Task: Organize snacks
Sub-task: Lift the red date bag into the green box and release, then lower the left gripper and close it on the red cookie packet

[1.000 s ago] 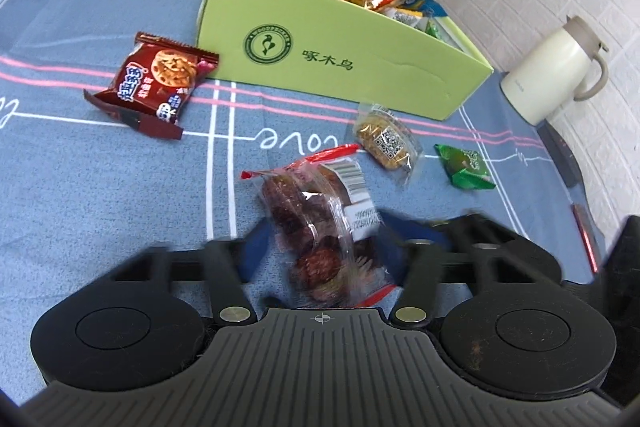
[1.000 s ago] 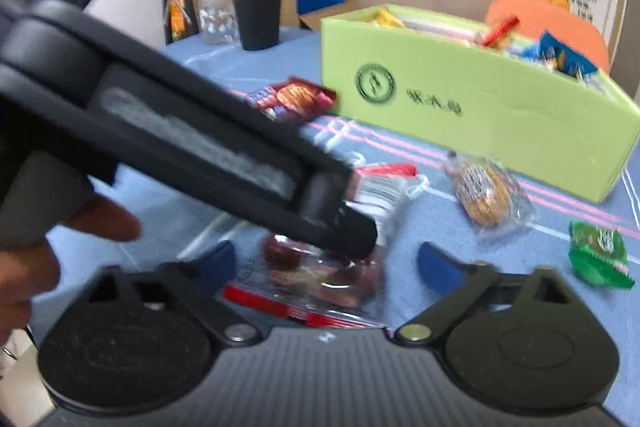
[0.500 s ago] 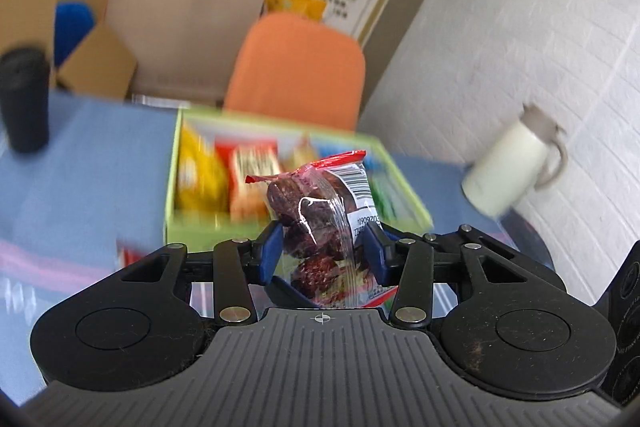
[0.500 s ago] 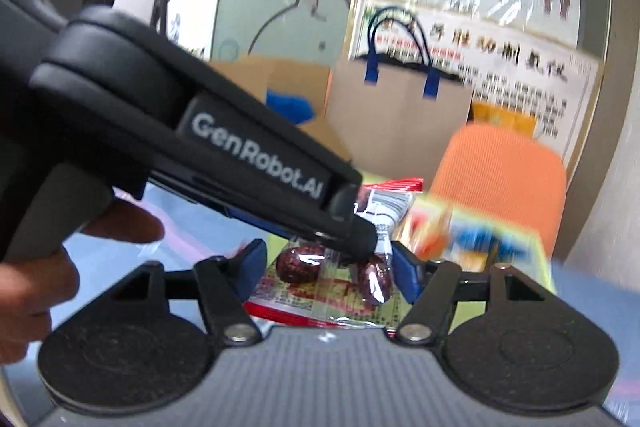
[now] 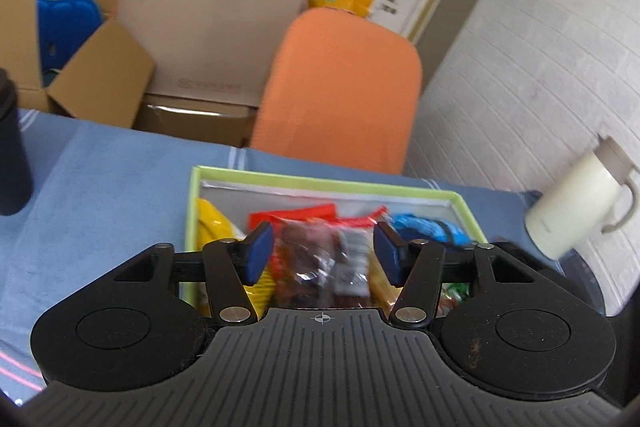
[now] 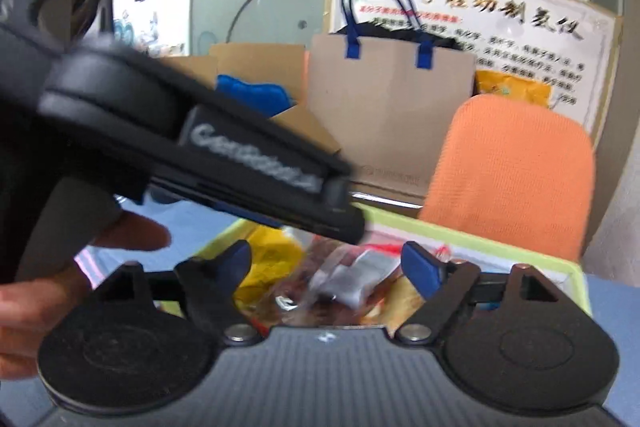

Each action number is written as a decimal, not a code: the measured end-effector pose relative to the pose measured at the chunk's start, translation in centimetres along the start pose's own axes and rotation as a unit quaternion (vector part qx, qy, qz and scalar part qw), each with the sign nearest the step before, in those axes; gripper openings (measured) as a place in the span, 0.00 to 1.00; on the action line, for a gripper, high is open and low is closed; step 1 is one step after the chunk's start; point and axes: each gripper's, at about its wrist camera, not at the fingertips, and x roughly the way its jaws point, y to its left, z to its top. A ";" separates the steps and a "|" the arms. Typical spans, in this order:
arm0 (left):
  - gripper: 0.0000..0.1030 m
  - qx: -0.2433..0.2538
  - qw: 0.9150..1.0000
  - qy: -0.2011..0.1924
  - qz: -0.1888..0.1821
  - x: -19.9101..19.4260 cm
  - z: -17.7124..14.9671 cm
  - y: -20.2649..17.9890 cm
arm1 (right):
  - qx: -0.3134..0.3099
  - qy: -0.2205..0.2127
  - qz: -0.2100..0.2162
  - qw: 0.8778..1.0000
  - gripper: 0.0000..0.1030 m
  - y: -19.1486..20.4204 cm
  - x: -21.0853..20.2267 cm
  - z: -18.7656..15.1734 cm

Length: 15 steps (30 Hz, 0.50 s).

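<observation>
A clear packet of dark dried fruit (image 5: pixel 312 267) with a red edge lies blurred over the snacks in the light green box (image 5: pixel 320 183). My left gripper (image 5: pixel 325 253) hangs over the box, jaws opening, and its blue pads (image 5: pixel 260 253) stand just off the packet's sides. In the right wrist view the same packet (image 6: pixel 340 283) shows low between the wide, opening jaws of my right gripper (image 6: pixel 328 265), with no pad touching it. The left gripper's black body (image 6: pixel 240 163) crosses that view, with a hand (image 6: pixel 48 291) at the left.
The box holds yellow, red and blue snack packs. A cream jug (image 5: pixel 580 211) stands at the right on the blue tablecloth, a black cup (image 5: pixel 10 147) at the far left. Behind the table are an orange chair (image 5: pixel 340 87), a paper bag (image 5: pixel 216 27) and cardboard boxes.
Both grippers lifted the packet off the tablecloth and carried it over the green box. Their jaws have since widened and the packet has come loose between them.
</observation>
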 end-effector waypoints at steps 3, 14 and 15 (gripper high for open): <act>0.50 0.000 0.999 -0.034 -0.017 -3.1 -0.2 1.2 | 0.009 -0.031 -0.004 0.999 0.91 0.3 -3.6 -0.2; 0.56 0.019 0.999 0.029 0.038 -5.4 -6.3 9.1 | -0.005 0.072 0.124 0.990 0.91 10.0 -3.5 -7.5; 0.54 0.015 0.998 0.046 0.033 -4.6 -6.8 9.8 | -0.005 0.086 0.130 0.988 0.91 10.7 -2.4 -7.7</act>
